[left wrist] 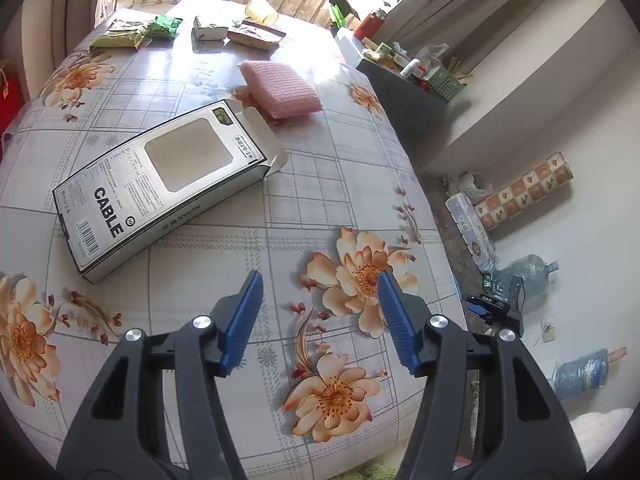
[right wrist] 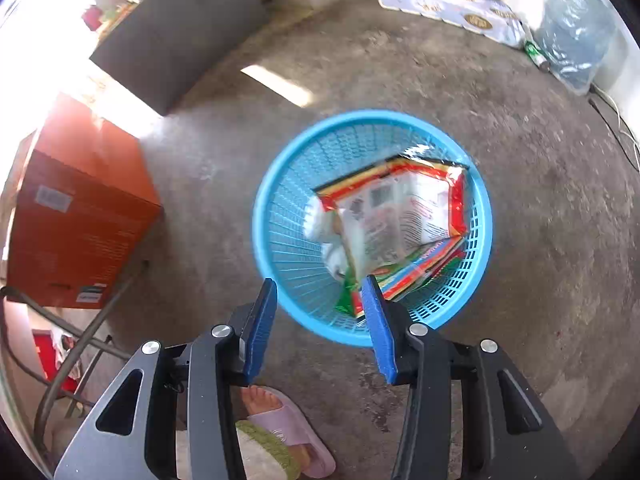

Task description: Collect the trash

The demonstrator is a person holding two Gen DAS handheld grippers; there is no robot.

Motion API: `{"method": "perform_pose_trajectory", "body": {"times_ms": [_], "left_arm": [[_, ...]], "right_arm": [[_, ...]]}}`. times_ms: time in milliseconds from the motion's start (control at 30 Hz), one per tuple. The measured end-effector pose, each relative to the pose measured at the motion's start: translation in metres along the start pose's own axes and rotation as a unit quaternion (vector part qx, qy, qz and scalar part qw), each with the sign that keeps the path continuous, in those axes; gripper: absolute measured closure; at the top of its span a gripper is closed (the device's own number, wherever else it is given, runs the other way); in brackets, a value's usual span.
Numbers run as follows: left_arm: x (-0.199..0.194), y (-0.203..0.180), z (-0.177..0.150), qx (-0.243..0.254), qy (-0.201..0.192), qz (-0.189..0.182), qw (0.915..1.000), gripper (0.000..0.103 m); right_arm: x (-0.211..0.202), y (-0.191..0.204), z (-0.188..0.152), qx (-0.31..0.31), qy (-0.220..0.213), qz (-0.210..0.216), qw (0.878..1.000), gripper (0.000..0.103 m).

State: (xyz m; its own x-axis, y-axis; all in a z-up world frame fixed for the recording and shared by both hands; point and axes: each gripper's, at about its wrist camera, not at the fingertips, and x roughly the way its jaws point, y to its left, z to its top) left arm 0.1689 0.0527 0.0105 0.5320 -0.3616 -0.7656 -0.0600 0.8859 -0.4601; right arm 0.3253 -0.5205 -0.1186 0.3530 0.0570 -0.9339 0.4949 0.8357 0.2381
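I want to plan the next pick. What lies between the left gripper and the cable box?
Nothing: in the left wrist view only bare flowered tablecloth separates the open left gripper from the cable box.

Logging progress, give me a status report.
Left gripper open over table. Right gripper open above blue plastic basket; wrappers inside. White cardboard cable box remains.
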Motion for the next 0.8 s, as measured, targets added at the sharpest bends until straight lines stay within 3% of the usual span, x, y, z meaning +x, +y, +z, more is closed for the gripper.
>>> {"method": "perform_pose_trajectory", "body": {"times_ms": [133,267,400,533,667,800], "left_arm": [[-0.02,0.026,-0.007,-0.006,-0.031,0.026,0.9992,0.044],[-0.04,0.052,-0.01,-0.023,-0.059,0.036,0.9974,0.042],[-0.061,0.079,-0.012,-0.042,-0.097,0.057,0.9928,0.04],[-0.073,0.111,-0.005,-0.076,-0.131,0.071,0.9859,0.04],[-0.073,0.14,0.017,-0.095,-0.148,0.092,0.9801,0.04],[-0.048,0.163,0.049,-0.109,-0.133,0.089,0.9811,0.04]], "right_arm": [[-0.07,0.046,-0.019,-0.05,-0.046,0.08,0.995,0.044],[-0.115,0.12,-0.033,-0.114,-0.056,0.159,0.979,0.042],[-0.141,0.221,-0.064,-0.176,-0.024,0.244,0.953,0.036],[-0.134,0.314,-0.102,-0.218,0.038,0.305,0.926,0.036],[-0.114,0.385,-0.139,-0.239,0.1,0.32,0.911,0.036],[-0.097,0.426,-0.163,-0.242,0.131,0.297,0.914,0.036]]}}
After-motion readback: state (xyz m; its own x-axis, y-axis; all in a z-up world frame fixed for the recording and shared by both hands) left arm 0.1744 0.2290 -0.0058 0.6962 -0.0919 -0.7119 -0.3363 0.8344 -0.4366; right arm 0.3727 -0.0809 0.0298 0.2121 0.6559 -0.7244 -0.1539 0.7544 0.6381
